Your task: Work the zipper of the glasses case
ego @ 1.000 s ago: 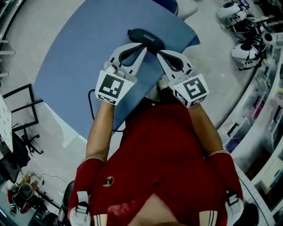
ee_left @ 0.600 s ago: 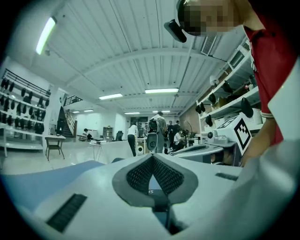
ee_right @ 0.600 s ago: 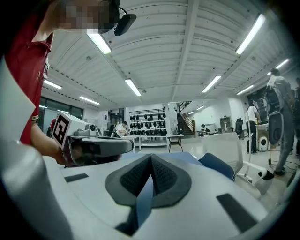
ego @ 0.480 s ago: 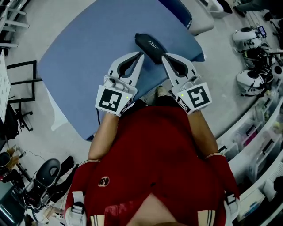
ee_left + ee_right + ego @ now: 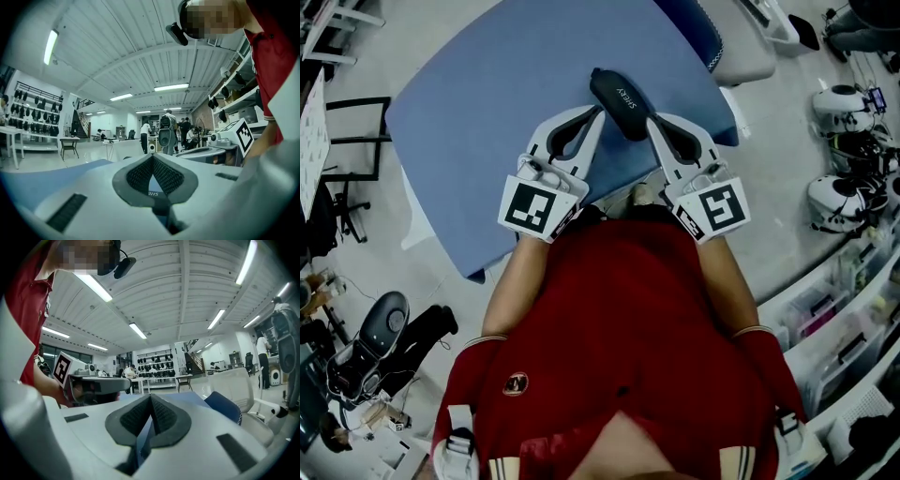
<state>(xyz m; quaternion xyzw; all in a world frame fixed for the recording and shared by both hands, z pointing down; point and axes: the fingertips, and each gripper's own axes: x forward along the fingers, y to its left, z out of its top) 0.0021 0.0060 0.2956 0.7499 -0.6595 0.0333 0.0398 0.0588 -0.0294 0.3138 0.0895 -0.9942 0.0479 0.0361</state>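
The black glasses case lies on the blue table cover, with white print on its top. My left gripper is shut, its tips against the case's near left side. My right gripper is shut too, its tips at the case's near right end. In the left gripper view the pads meet at the tips of the left gripper, and a strip of the case shows in the gap under them. Whether either gripper pinches the zipper pull is hidden. The right gripper shows only blue behind its pads.
The table's near edge runs just under both grippers, close to the person's red shirt. A dark blue chair stands beyond the table's far right corner. White devices sit at the right, and a black chair stands on the floor at the left.
The head view has swung, so table and case sit further right and more upright in it. Both grippers stay at the case's near end; the left one has turned slightly.
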